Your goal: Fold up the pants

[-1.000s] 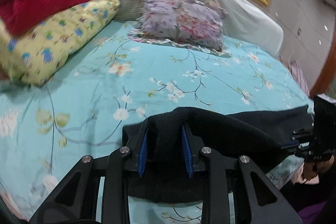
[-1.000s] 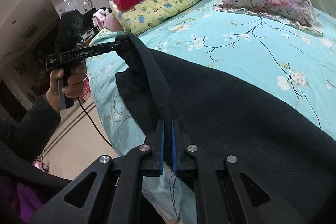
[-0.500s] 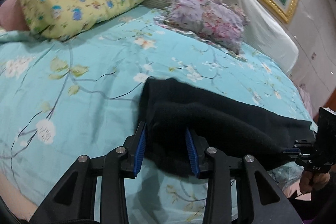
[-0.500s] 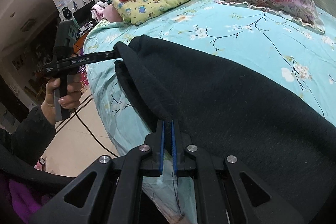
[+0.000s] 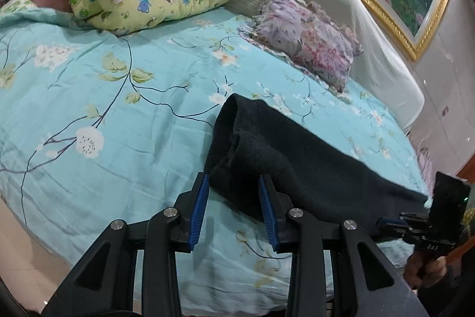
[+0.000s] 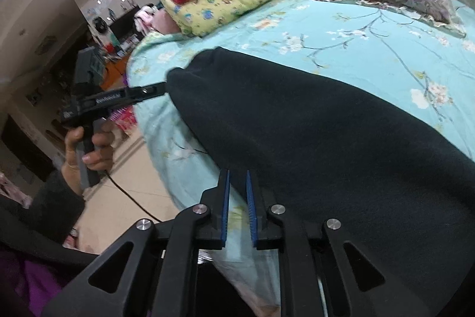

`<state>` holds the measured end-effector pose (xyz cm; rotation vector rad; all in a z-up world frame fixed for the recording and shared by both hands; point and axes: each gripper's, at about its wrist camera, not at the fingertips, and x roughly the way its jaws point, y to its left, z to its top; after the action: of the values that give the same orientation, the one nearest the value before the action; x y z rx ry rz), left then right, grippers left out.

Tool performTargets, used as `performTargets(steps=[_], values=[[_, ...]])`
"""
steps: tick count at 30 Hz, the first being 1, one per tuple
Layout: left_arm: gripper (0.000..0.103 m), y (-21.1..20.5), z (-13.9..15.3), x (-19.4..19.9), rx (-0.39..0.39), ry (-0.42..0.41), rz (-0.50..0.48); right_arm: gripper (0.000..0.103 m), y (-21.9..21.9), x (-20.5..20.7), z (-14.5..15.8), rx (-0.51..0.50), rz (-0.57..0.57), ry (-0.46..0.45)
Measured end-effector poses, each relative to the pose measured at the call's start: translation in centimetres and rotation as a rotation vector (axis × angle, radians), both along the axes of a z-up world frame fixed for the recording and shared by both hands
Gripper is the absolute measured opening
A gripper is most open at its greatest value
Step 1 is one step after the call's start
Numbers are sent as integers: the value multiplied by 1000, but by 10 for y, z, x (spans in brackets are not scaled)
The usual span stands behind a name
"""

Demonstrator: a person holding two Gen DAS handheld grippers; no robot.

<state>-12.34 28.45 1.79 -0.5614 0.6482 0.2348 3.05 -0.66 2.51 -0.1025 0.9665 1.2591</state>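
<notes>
Lying lengthwise along the bed's [image 5: 89, 85] near edge, the black pants [image 5: 297, 162] are stretching from the spread left gripper [image 5: 233, 210] to the slightly parted right gripper [image 6: 237, 207], both empty.

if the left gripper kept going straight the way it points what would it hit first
Most likely the black pants: their folded end lies right ahead of the open left gripper, on the floral bedsheet. Depth is unclear, so it might skim over them.
</notes>
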Motion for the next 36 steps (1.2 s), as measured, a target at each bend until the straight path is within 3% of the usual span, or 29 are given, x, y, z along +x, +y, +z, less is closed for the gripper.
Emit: performTargets(steps=[8, 10, 13, 23, 30, 36], values=[[46, -4, 10, -1, -127, -15, 21, 15, -4, 9, 17, 48, -26, -5], [46, -6, 8, 2, -148, -4, 17, 21, -7, 17, 20, 45, -55, -6], [49, -8, 4, 9, -165, 13, 13, 28, -13, 39, 25, 66, -115, 25], [49, -8, -19, 25, -215, 73, 32, 28, -3, 129, 22, 32, -213, 176], [49, 1, -30, 31, -249, 92, 45, 28, 29, 167, -14, -87, -159, 248], [49, 2, -35, 42, -251, 95, 39, 28, 50, 158, -31, -203, -23, 219]])
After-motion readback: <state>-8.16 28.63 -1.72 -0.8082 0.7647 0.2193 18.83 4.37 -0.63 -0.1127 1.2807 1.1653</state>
